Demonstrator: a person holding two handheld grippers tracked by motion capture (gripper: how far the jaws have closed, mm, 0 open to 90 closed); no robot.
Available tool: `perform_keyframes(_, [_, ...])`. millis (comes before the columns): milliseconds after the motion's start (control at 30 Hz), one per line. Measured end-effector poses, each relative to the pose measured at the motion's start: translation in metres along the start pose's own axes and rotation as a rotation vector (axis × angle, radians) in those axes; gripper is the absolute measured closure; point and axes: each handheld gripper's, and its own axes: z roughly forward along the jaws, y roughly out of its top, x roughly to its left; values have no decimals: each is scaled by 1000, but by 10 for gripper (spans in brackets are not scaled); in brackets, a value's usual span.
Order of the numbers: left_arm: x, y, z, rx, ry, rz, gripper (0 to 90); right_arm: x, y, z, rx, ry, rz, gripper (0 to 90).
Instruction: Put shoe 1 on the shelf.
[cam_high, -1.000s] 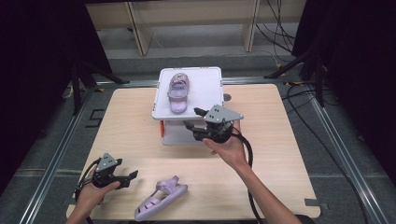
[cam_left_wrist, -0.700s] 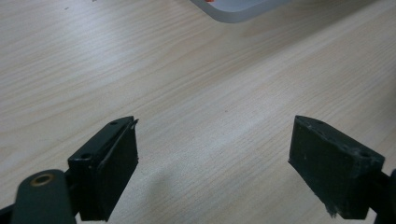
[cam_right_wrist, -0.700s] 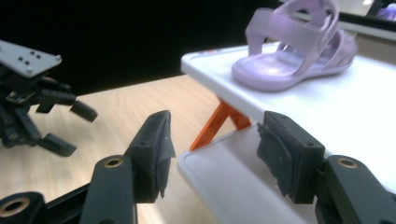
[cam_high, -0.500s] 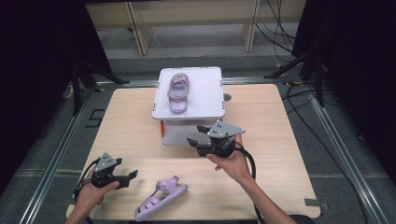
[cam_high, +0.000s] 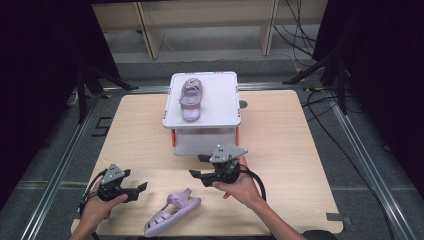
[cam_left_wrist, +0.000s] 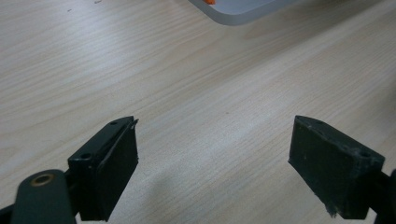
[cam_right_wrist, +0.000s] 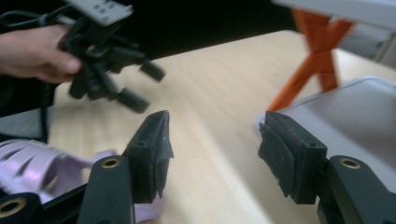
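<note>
One purple sandal (cam_high: 190, 98) lies on the lid of a white box (cam_high: 220, 107) at the back of the table. A second purple sandal (cam_high: 172, 212) lies on the wood near the front edge; in the right gripper view it is a blur at the lower left (cam_right_wrist: 32, 168). My right gripper (cam_high: 196, 166) hovers just right of and above this sandal, in front of the box, pointing left. Its jaws stand open with nothing between them (cam_right_wrist: 212, 144). My left gripper (cam_high: 141, 191) rests low at the front left, open over bare wood (cam_left_wrist: 215, 154), a short way left of the sandal.
The box has orange latches (cam_right_wrist: 313, 70) and a clear lower body (cam_right_wrist: 345, 121); its corner sits at the top of the left gripper view (cam_left_wrist: 243, 9). The left gripper (cam_right_wrist: 144, 86) and the hand holding it face the right one. Bare wooden table (cam_high: 280, 140) lies to the right.
My right gripper has come down and toward the front, from beside the box's front wall to just above the table near the sandal. The left gripper has stayed put.
</note>
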Motion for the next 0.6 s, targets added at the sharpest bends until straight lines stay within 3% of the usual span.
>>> perform_keyframes(200, [0, 0, 0, -4, 0, -17, 149, 13, -5, 11, 22, 67, -4, 434])
perform_keyframes(367, [1, 1, 1, 2, -1, 12, 149, 19, -8, 16, 35, 109, -3, 437])
perform_keyframes(433, [-1, 0, 2, -1, 0, -16, 149, 22, -9, 18, 44, 122, 0, 437])
perform_keyframes(600, [0, 0, 2, -1, -3, 0, 149, 29, -15, 24, 63, 157, -2, 437])
